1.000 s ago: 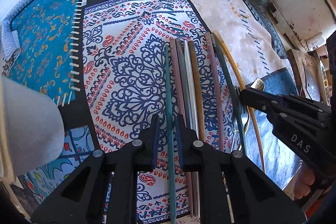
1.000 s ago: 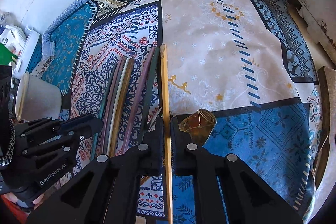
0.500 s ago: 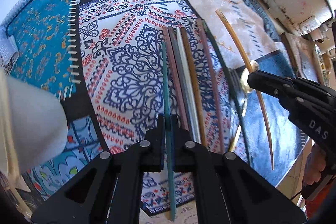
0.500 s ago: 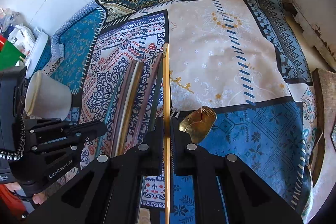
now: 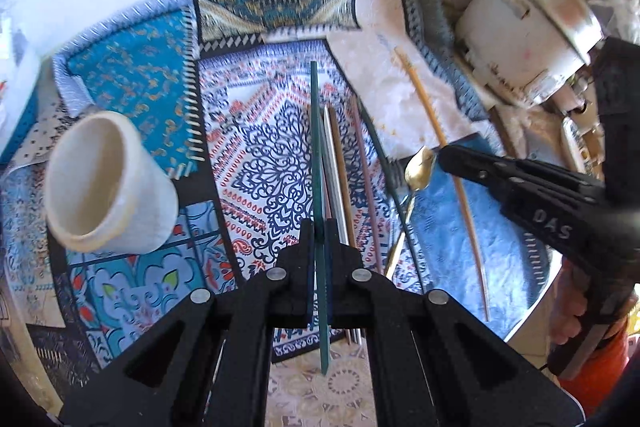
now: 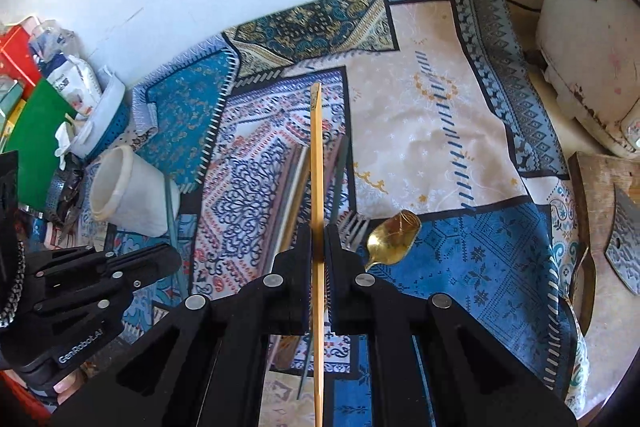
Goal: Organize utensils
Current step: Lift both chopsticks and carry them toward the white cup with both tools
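My left gripper (image 5: 318, 233) is shut on a teal chopstick (image 5: 316, 131) and holds it lifted above the patterned cloth (image 5: 260, 155). My right gripper (image 6: 318, 239) is shut on a yellow wooden chopstick (image 6: 317, 155), also lifted; it shows in the left wrist view (image 5: 436, 131) too. Several more chopsticks (image 5: 340, 163) lie side by side on the cloth. A gold spoon (image 6: 394, 233) and a fork (image 6: 354, 227) lie right of them. A white cup (image 5: 100, 183) stands at the left, tilted in view.
A white appliance (image 5: 528, 27) stands at the back right. A wooden board (image 6: 604, 227) lies at the right edge. Boxes, a green board (image 6: 36, 139) and a white-blue container (image 6: 104, 119) crowd the far left by the wall.
My left gripper closed on the teal chopstick and lifted it off the cloth. My right gripper rose with the yellow chopstick. Both cameras pulled up and back, bringing the cup into view.
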A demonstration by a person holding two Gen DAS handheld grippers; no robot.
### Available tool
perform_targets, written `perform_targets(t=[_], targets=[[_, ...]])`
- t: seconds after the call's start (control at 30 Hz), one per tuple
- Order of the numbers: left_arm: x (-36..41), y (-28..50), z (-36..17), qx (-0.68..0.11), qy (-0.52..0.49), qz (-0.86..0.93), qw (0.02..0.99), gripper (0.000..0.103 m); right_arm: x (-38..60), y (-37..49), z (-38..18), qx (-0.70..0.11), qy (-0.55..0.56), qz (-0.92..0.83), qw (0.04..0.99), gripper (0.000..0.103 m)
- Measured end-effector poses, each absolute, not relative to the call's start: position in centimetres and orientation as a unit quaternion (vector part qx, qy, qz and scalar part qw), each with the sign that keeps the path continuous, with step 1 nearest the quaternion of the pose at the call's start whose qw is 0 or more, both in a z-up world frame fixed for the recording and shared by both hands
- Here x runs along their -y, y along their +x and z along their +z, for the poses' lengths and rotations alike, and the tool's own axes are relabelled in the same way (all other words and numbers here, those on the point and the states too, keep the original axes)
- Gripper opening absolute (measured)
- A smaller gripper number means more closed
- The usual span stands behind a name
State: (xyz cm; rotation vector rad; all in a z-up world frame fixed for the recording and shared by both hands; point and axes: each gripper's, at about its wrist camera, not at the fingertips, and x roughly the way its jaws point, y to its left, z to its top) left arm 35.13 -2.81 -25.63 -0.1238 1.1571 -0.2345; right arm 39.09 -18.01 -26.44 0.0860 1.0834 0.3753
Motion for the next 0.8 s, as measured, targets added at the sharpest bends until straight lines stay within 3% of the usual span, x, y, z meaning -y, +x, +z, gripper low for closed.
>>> perform_targets(t=[0.37, 0.6, 0.67, 0.8], targets=[[1.3, 31.5, -19.9, -0.482, -0.073, -0.112, 0.866, 0.0, 15.9, 37.6, -22.7, -0.463, 0.03, 0.202, 0.862, 0.006], [1.4, 31.2, -19.8, -0.483, -0.059, -0.106, 0.867, 0.0, 15.6, 37.1, -21.3, -0.441, 0.026, 0.209, 0.872, 0.006], [1.4, 31.9, -20.8, -0.496, -0.056, -0.094, 0.861, 0.002, 16.0, 37.1, -21.1, -0.44, 0.031, 0.208, 0.873, 0.006], [1.5, 34.1, -23.8, -0.532, -0.071, -0.082, 0.84, 0.017, 17.4, 36.9, -20.9, -0.433, 0.034, 0.201, 0.878, 0.006]])
